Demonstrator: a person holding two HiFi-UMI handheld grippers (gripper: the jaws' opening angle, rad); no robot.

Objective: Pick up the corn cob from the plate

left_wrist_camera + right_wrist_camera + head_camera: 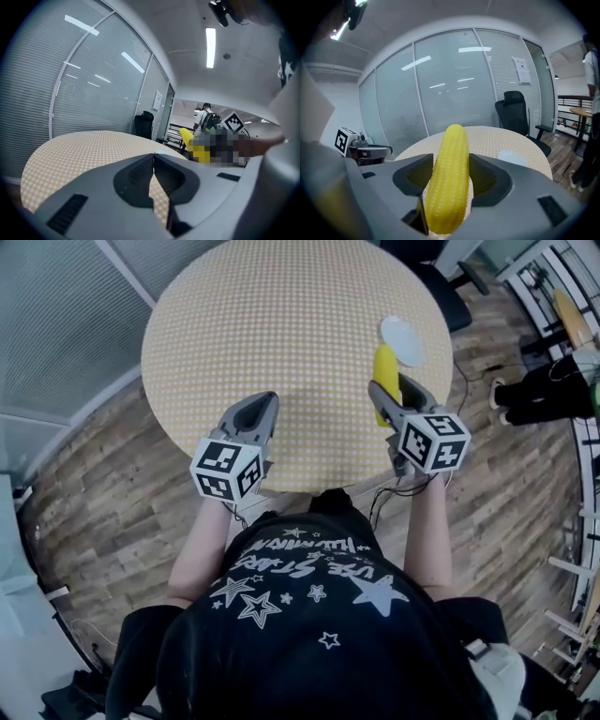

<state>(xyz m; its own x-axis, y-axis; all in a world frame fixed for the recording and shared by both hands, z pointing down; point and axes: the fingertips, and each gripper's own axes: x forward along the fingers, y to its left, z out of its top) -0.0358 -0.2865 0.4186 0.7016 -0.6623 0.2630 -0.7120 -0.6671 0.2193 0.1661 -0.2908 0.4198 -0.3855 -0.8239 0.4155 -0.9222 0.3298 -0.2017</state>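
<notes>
The right gripper point(451, 159) squeezes the yellow corn cob point(384, 367) between its jaws and holds it up over the round table point(281, 315), near the white plate point(403, 340). The left gripper point(153, 157), by the table's near edge, has its jaws pressed together with nothing in them.

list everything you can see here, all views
table: 1, round, yellow-and-white checked top, centre
plate: 1, white, empty, table's far right part
corn cob: 1, yellow, off the plate, between the right jaws
office chair: 1, black, beyond the table
bystander: 1, dark clothes, far right edge
marker cubes: 2, black-and-white, one on each gripper
left gripper: 1, grey, jaws together, empty, over the table's near edge
right gripper: 1, grey, shut on the corn cob
</notes>
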